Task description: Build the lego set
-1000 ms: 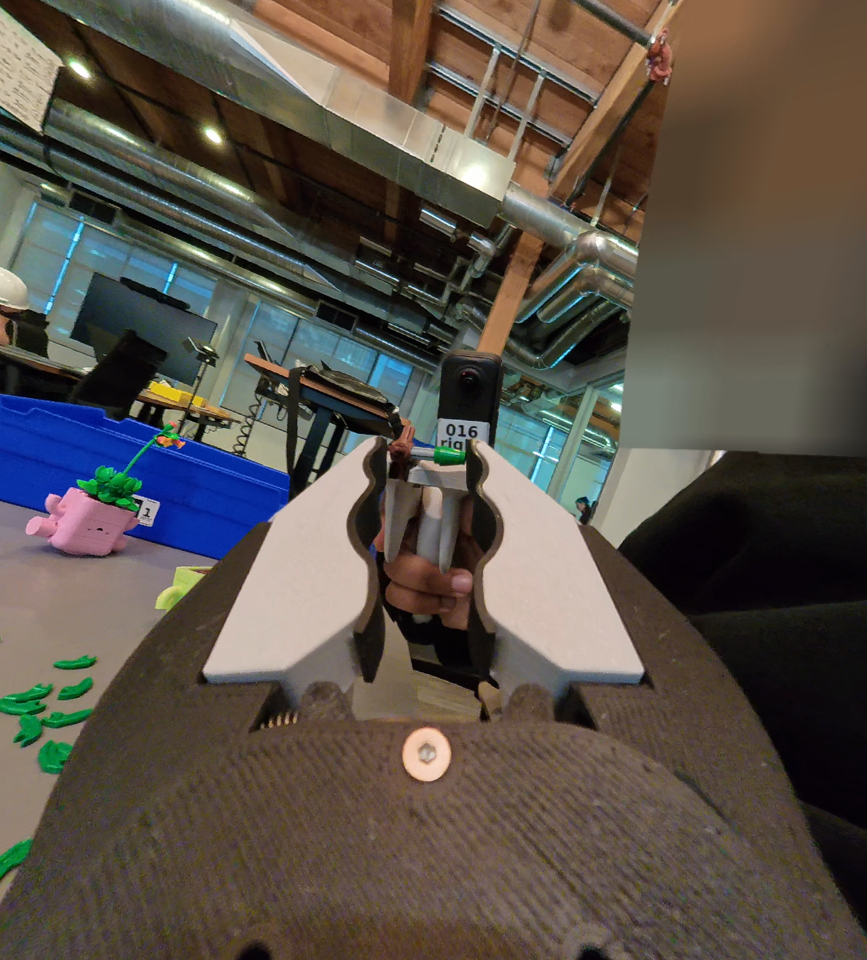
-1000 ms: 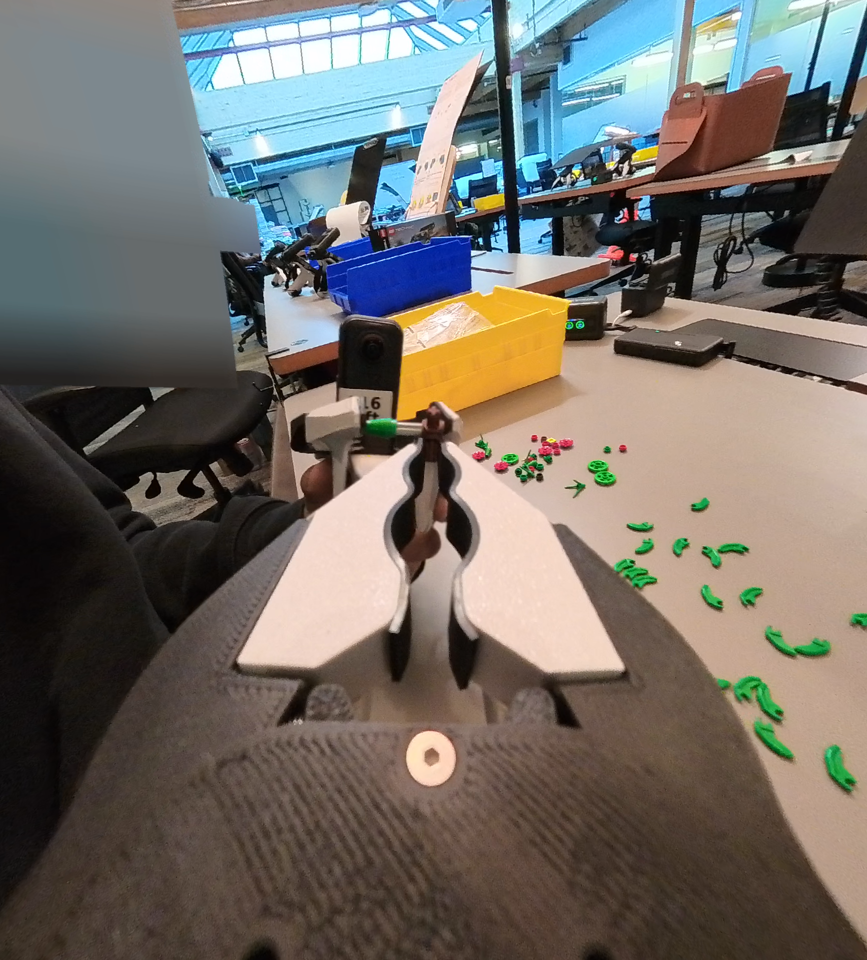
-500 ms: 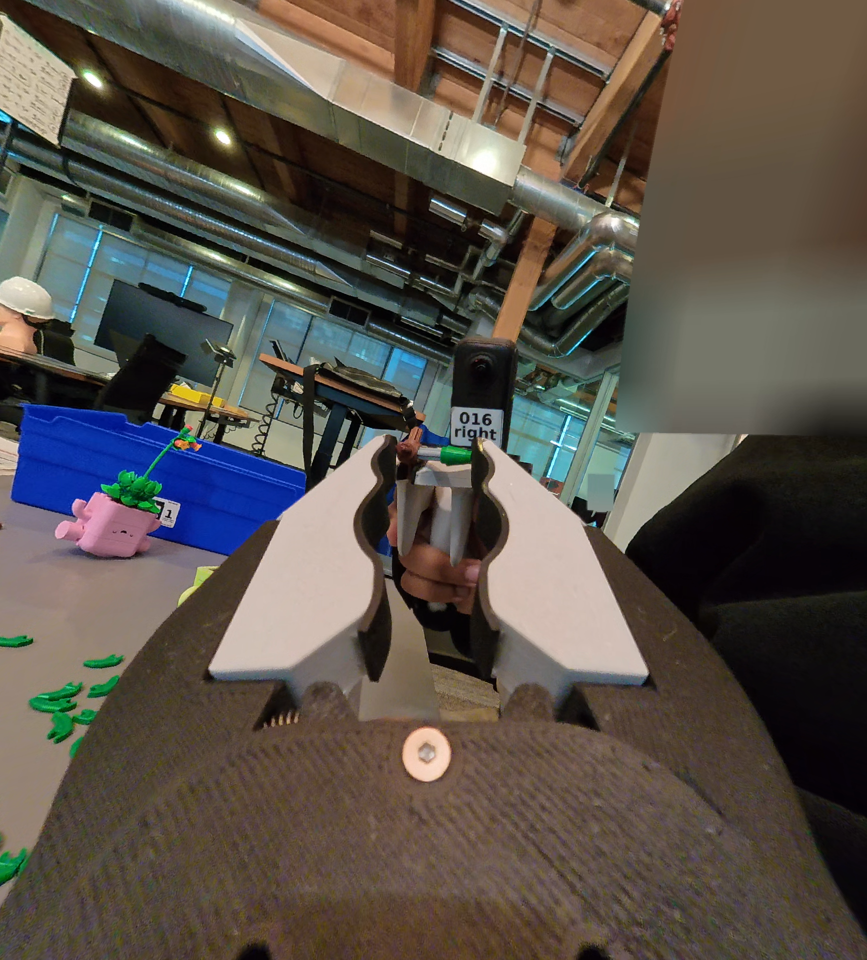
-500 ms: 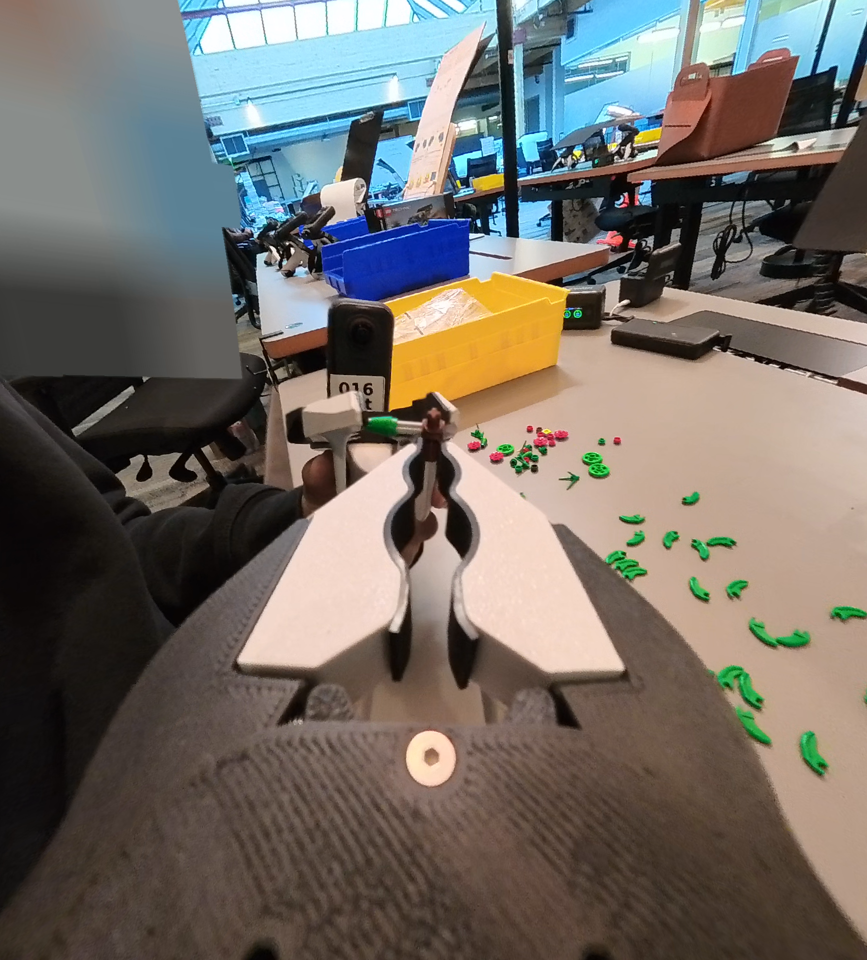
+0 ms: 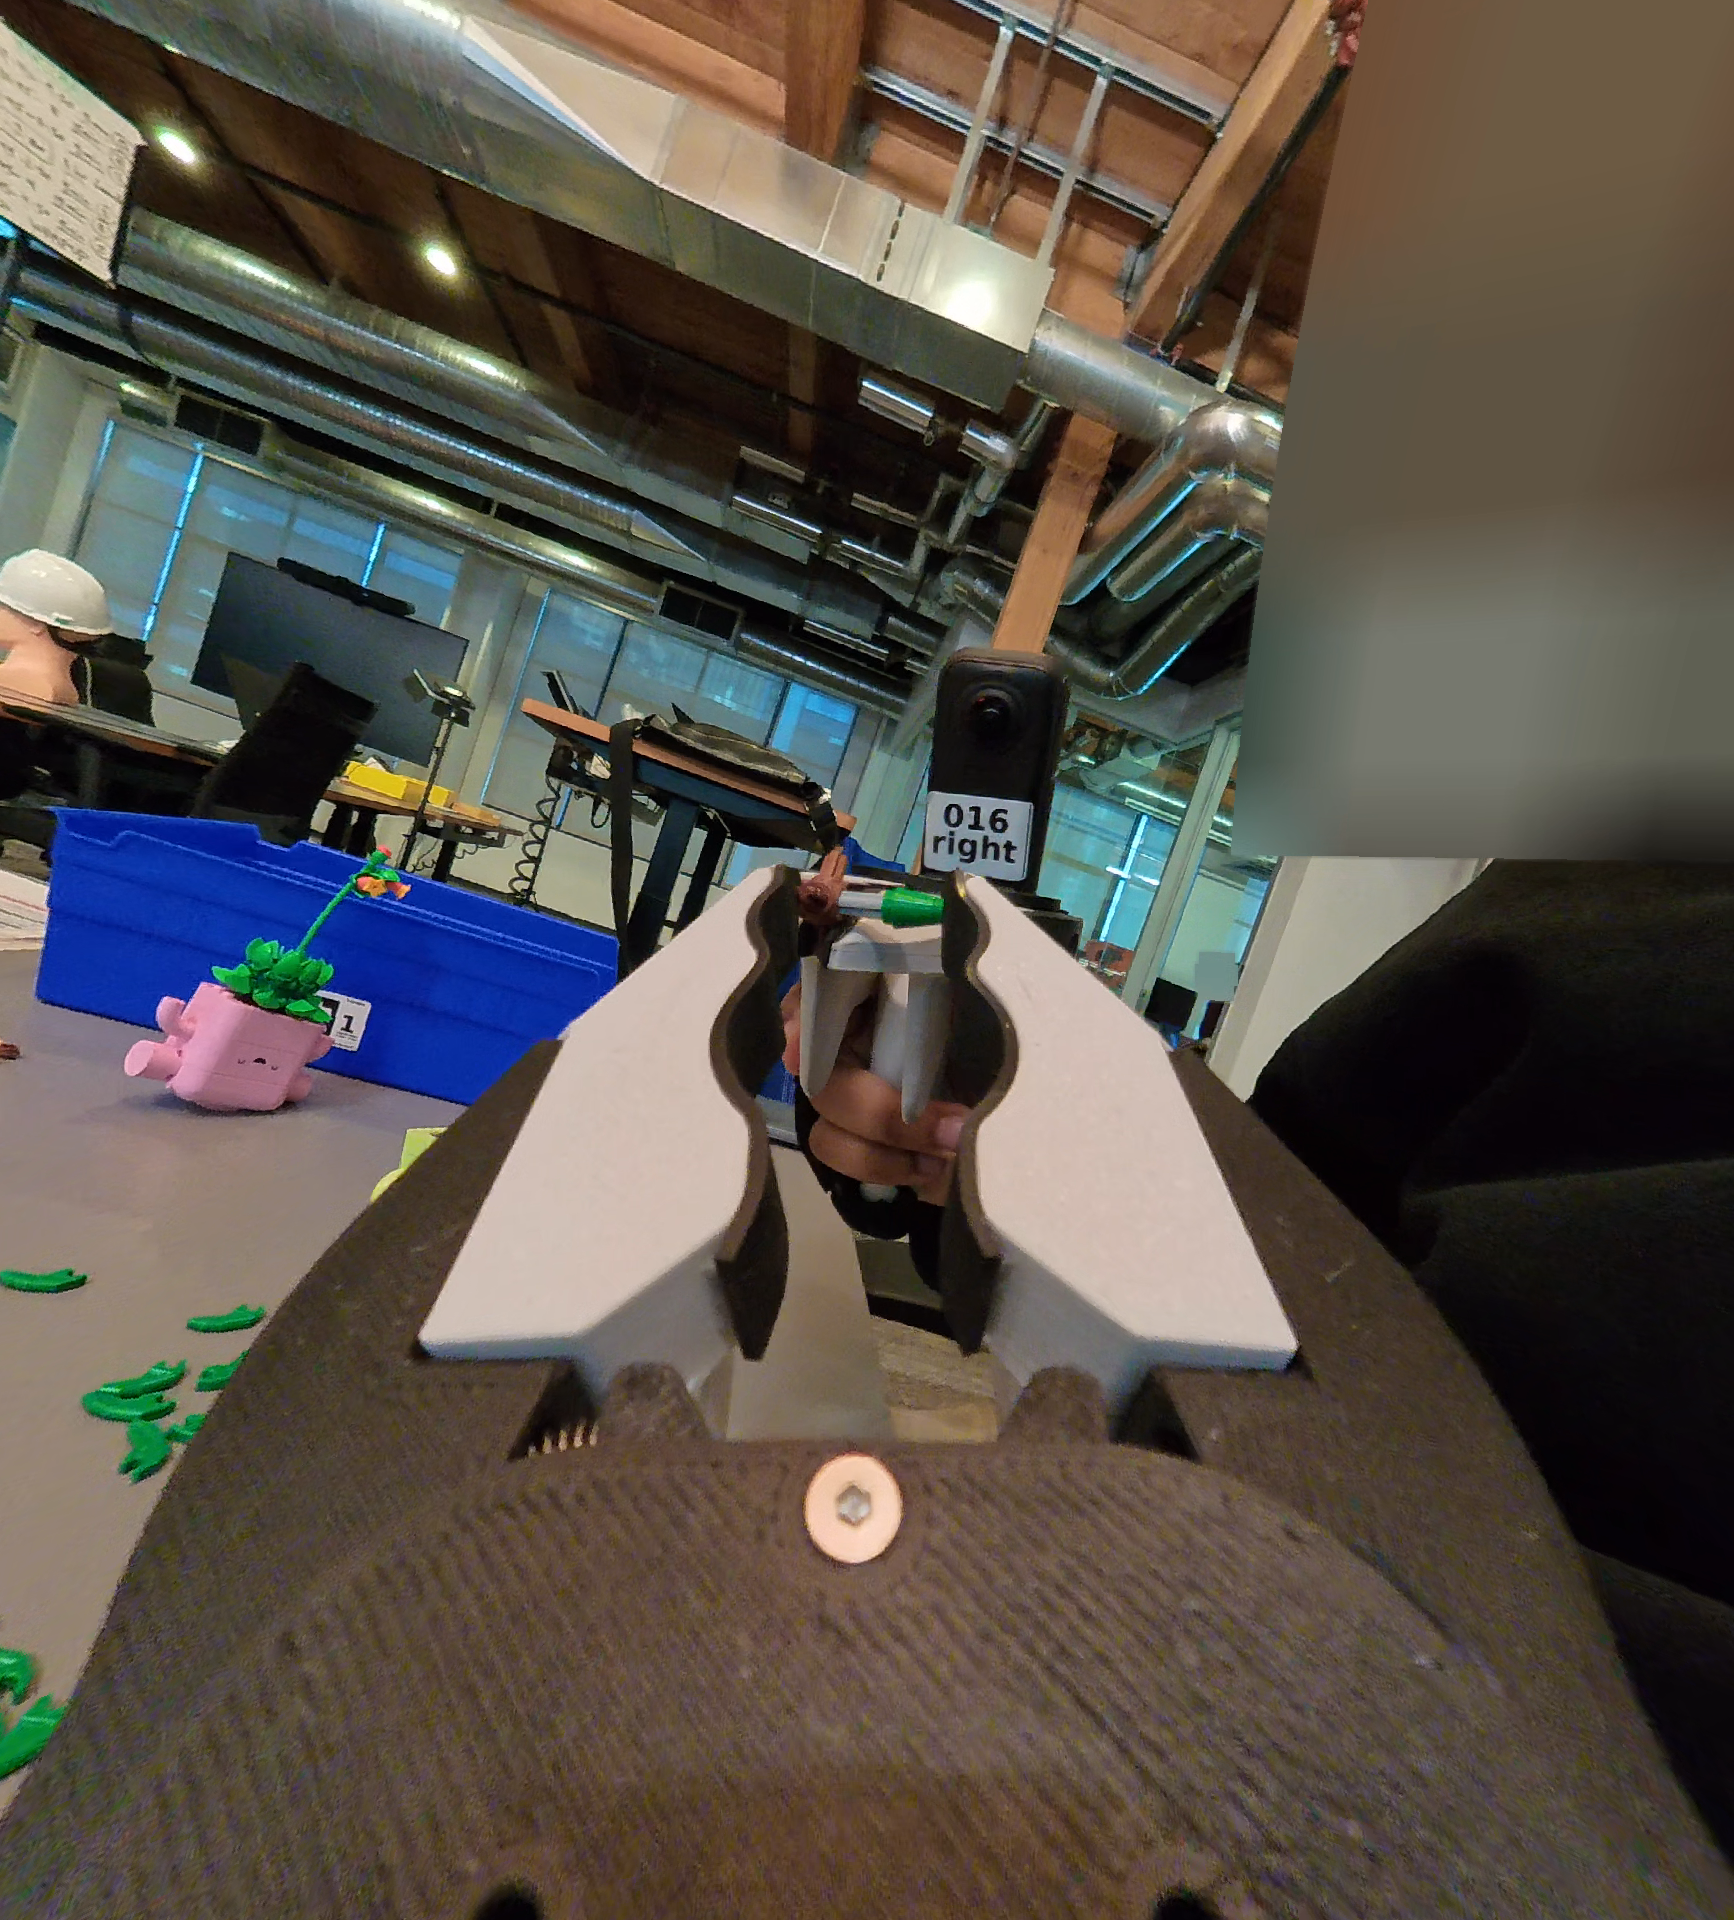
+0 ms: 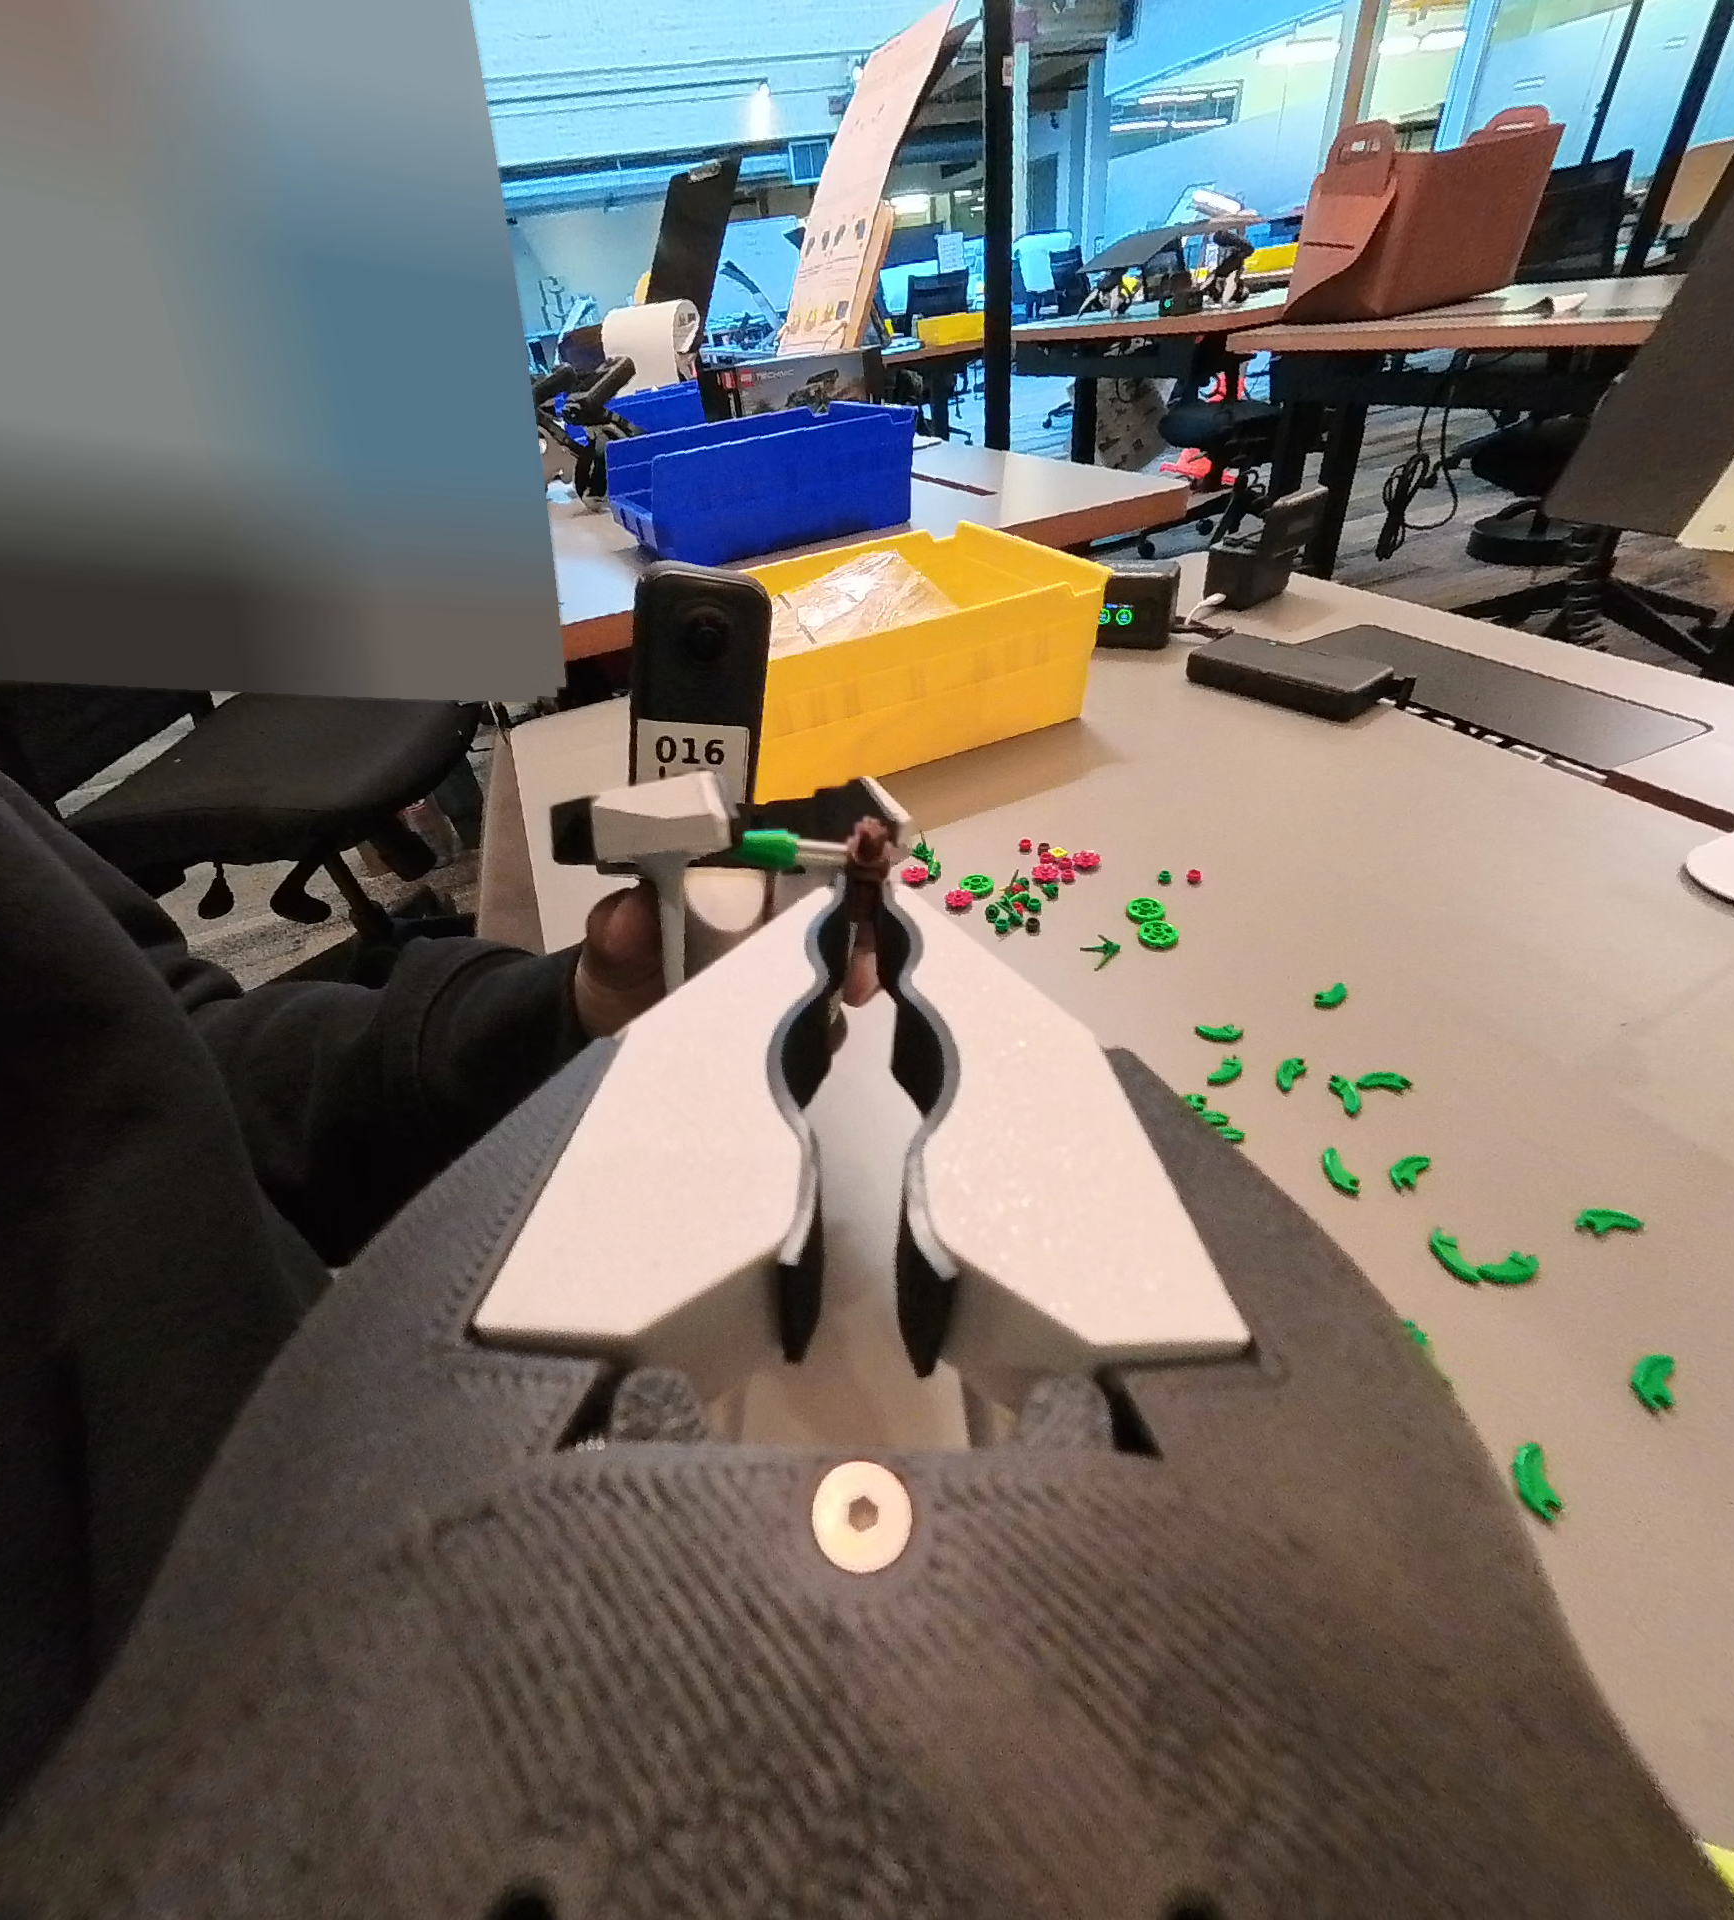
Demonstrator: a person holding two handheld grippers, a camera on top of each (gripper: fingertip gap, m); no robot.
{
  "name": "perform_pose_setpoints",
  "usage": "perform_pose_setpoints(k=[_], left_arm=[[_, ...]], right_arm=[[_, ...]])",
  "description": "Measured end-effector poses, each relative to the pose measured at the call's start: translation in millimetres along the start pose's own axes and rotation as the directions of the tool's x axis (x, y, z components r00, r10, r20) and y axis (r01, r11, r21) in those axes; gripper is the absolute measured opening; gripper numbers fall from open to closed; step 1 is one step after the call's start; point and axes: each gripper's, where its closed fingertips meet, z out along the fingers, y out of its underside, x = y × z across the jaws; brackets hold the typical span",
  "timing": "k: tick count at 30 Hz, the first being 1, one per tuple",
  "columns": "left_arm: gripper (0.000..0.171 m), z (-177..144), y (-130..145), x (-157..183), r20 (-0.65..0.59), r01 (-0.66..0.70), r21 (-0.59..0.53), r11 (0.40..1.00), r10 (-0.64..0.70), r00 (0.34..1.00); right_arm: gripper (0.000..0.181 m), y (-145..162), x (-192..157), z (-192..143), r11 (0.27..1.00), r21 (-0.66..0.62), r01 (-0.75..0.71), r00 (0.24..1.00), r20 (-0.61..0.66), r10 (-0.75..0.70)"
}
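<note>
Grippers meet tip to tip above the table edge, each gripping one end of the same small lego piece. Left gripper has its fingers drawn in on a green stem piece that lies crosswise between the tips; its jaws stand a small way apart, held there by the piece. Right gripper is pinched nearly closed on a small brown piece that sits on the end of that stem. In the right wrist view the stem runs sideways from the left gripper's grey tips to the brown piece; in the left wrist view the brown piece shows at the stem's left end, just beside the left finger.

Behind each gripper a hand wraps the other's handle, with a dark sleeve below.

On the grey table lie many loose green curved leaf pieces, and farther off a cluster of small pink and green flower pieces. A pink pot build topped with green leaves stands before a blue bin. A yellow bin sits at the table's far side.
</note>
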Motion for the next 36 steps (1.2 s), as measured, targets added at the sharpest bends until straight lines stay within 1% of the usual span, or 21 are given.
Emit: perform_pose_setpoints(k=[11,13,14,19,27,30,36], left_arm=[[0.024,0.7,1.9,-1.8,0.001,-0.003,-0.015,1.000,0.003,1.000],[0.022,1.1,2.0,-1.8,0.000,-0.001,-0.016,1.000,0.001,1.000],[0.016,1.2,2.3,-2.6,0.004,0.000,-0.019,1.000,0.000,1.000],[0.014,1.6,1.9,0.3,-0.015,0.019,-0.011,1.000,-0.019,1.000],[0.015,0.6,-0.3,3.0,-0.028,0.010,0.003,1.000,-0.010,1.000],[0.016,-2.1,-1.4,0.3,-0.018,0.016,0.011,1.000,-0.016,1.000],[0.017,-4.1,0.6,-5.0,0.014,0.006,-0.010,1.000,-0.006,1.000]], right_arm=[[0.003,1.5,1.5,-0.5,0.997,-0.024,0.070,0.997,-0.030,-0.071],[0.003,1.2,1.3,-0.7,0.996,-0.027,0.088,0.995,-0.034,-0.089],[0.002,1.4,0.4,-0.5,0.995,-0.031,0.099,0.994,-0.032,-0.100],[0.002,-0.2,-0.7,-0.3,0.987,-0.040,0.155,0.986,-0.049,-0.157],[0.002,-1.8,-4.2,-0.1,0.990,-0.015,0.138,0.990,-0.020,-0.138],[0.003,-0.8,-3.9,1.7,0.991,-0.008,0.132,0.991,-0.023,-0.133],[0.002,0.8,0.1,2.5,0.995,0.018,0.098,0.995,-0.027,-0.097]])
